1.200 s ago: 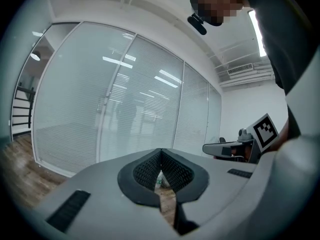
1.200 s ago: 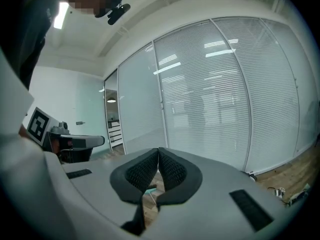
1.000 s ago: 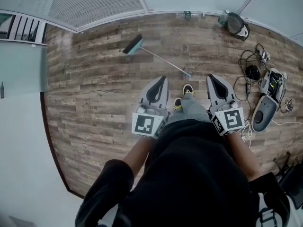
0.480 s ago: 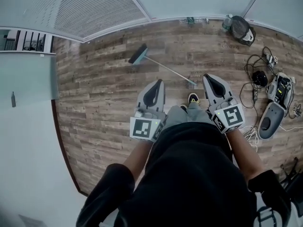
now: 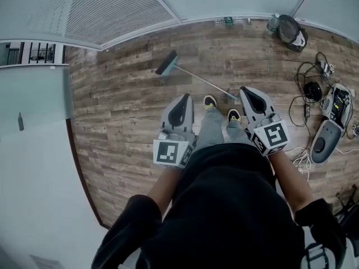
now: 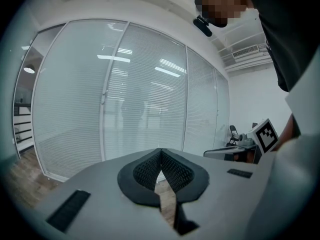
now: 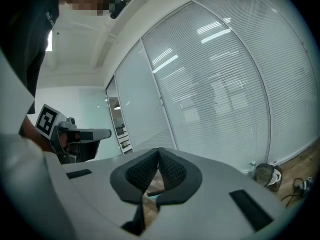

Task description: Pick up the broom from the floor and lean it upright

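The broom (image 5: 193, 76) lies flat on the wood floor (image 5: 123, 105) ahead of me, its teal head (image 5: 166, 64) to the far left and its thin handle running right toward my feet. My left gripper (image 5: 185, 96) is held at waist height, shut and empty, short of the broom. My right gripper (image 5: 245, 89) is also shut and empty; in the head view its tip sits just beside the near end of the handle. In the left gripper view the left gripper (image 6: 159, 152) points at the glass wall, and the right gripper (image 7: 158, 151) does likewise in its own view.
A glass partition with blinds (image 5: 112, 10) closes the far side. A dark bag (image 5: 291, 31) sits in the far right corner. Cables (image 5: 311, 88) and a grey open case (image 5: 331, 128) lie on the floor at right. A white wall (image 5: 33, 178) stands at left.
I have stepped forward: the broom lies nearer to my grippers and feet than before. Both grippers stay shut and level in front of me.
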Tool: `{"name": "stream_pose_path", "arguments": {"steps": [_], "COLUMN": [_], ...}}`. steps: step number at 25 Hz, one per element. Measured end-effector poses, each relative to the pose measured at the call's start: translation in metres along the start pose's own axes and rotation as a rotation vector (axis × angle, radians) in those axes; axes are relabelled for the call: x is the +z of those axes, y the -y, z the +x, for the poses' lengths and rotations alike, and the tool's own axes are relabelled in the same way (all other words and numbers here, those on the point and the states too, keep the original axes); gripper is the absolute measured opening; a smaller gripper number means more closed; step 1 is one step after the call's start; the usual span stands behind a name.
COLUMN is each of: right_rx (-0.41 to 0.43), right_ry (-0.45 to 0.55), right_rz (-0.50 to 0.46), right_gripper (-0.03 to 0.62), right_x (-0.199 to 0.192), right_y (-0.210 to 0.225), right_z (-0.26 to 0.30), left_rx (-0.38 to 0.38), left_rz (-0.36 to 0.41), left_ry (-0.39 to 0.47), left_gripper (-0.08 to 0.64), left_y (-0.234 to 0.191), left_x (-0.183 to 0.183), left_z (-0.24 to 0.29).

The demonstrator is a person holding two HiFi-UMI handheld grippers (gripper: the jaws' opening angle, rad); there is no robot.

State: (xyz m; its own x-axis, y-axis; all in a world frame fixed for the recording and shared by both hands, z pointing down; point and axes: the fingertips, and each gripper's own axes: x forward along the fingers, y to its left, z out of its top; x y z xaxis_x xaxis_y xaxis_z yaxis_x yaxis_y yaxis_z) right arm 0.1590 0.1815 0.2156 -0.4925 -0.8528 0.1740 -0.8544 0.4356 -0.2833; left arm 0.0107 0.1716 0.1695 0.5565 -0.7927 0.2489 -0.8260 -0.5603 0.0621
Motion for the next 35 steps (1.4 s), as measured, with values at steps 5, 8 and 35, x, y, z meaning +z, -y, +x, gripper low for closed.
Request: {"name": "stream_pose_path", "arguments": {"steps": [5, 8, 35], "right_rx": [-0.017, -0.029, -0.289], "right_ry": [-0.031, -0.067, -0.584], "right_rz": [-0.002, -0.014, 0.427], "right_gripper": [0.017, 0.017, 0.017], "right_x": [-0.005, -0.010, -0.438], "right_y": [-0.004, -0.008, 0.096], "right_z": [0.030, 0.058, 0.283], "left_rx": [-0.015, -0.042, -0.614], "left_rz": [-0.012, -0.037, 0.477], "left_ry": [0.001, -0.003, -0.681], "left_gripper": [0.020, 0.020, 0.020], "left_y": [-0.034, -0.061, -0.235], "left_x": [-0.003, -0.009, -0.496], "left_z": [0.014, 0.029, 0.274]}}
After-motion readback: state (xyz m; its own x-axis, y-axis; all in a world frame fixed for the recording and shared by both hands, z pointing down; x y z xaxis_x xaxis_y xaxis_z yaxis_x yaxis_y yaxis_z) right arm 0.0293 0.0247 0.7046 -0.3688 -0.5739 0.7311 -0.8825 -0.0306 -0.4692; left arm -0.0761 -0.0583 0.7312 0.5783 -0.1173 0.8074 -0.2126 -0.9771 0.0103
